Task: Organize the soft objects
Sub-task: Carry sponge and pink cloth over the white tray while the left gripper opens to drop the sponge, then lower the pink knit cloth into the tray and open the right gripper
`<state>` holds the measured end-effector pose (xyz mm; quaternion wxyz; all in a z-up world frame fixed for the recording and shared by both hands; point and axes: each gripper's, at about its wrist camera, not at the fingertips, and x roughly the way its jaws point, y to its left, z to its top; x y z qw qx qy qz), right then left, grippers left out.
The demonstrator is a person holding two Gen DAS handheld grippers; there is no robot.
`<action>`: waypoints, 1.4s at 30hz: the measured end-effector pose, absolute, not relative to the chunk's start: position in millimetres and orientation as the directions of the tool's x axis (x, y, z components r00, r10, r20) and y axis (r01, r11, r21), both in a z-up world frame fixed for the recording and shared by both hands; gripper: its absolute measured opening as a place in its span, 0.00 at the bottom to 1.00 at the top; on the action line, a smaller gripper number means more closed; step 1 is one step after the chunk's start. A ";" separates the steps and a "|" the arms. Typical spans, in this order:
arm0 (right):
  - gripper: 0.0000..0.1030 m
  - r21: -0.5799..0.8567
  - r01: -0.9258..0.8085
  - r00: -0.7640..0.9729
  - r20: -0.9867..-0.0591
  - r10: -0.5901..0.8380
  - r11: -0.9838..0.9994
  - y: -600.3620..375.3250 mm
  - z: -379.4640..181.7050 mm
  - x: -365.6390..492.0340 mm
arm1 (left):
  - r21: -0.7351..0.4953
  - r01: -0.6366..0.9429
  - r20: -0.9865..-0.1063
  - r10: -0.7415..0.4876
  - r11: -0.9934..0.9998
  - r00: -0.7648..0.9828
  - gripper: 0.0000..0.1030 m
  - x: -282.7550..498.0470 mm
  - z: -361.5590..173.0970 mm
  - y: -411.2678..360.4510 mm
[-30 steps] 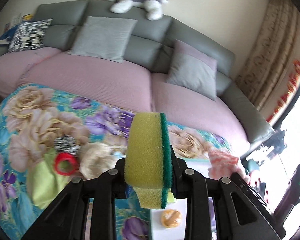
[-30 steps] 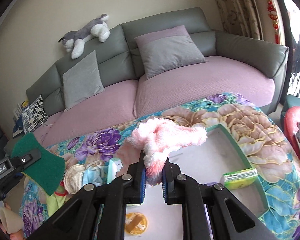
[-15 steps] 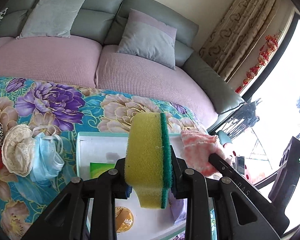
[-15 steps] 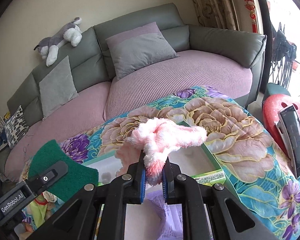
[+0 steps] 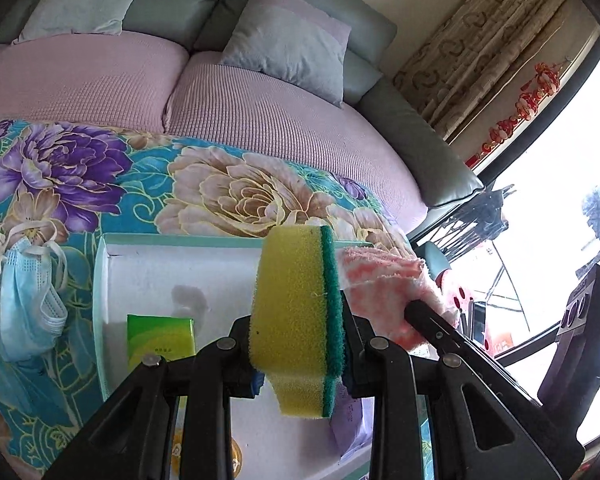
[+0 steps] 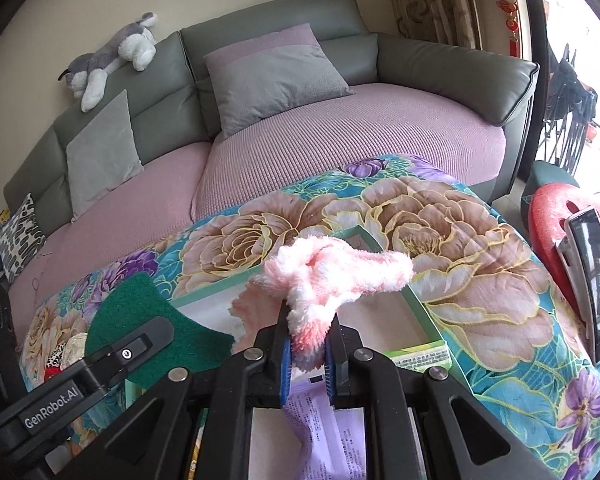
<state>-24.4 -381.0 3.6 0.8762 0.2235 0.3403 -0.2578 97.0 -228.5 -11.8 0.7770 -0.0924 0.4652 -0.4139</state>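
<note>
One sponge (image 5: 296, 320), one pink cloth (image 6: 332, 276), both gripped over tray (image 5: 100, 280).

Tray (image 5: 100, 280) floor bare behind green packet (image 5: 160, 336).

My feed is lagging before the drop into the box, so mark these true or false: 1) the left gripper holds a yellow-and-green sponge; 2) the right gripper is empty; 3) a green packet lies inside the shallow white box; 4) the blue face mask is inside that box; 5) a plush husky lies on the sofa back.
1) True: the left gripper is shut on the yellow-and-green sponge.
2) False: the right gripper is shut on a fluffy pink cloth.
3) True: the green packet lies in the shallow white box.
4) False: the blue face mask lies outside the box on the floral cloth.
5) True: the plush husky lies there.
</note>
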 end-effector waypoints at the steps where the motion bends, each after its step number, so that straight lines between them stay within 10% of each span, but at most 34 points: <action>1: 0.14 0.215 0.605 0.634 -0.713 -0.300 0.767 -381.2 3.1 -24.1 | -0.527 0.559 -0.650 -0.727 0.641 0.221 0.29 97.2 -13.6 -230.3; 6: 0.16 0.206 0.608 0.620 -0.726 -0.296 0.767 -381.4 -1.2 -22.6 | -0.534 0.554 -0.661 -0.724 0.639 0.197 0.30 97.9 -22.7 -235.1; 14: 0.29 0.192 0.623 0.600 -0.740 -0.305 0.758 -383.1 -1.4 -24.5 | -0.501 0.540 -0.704 -0.681 0.677 0.201 0.62 101.3 -27.9 -234.4; 24: 0.69 0.157 0.638 0.580 -0.741 -0.337 0.754 -382.7 4.1 -28.5 | -0.429 0.506 -0.728 -0.618 0.748 0.297 0.88 107.3 -9.3 -216.9; 28: 1.00 0.131 0.651 0.568 -0.737 -0.366 0.747 -382.1 3.8 -29.3 | -0.367 0.486 -0.738 -0.566 0.793 0.366 0.89 110.1 -3.6 -208.1; 42: 1.00 0.124 0.658 0.561 -0.738 -0.375 0.742 -381.2 4.8 -30.0 | -0.251 0.363 -0.753 -0.417 0.897 0.508 0.98 123.1 -4.3 -179.9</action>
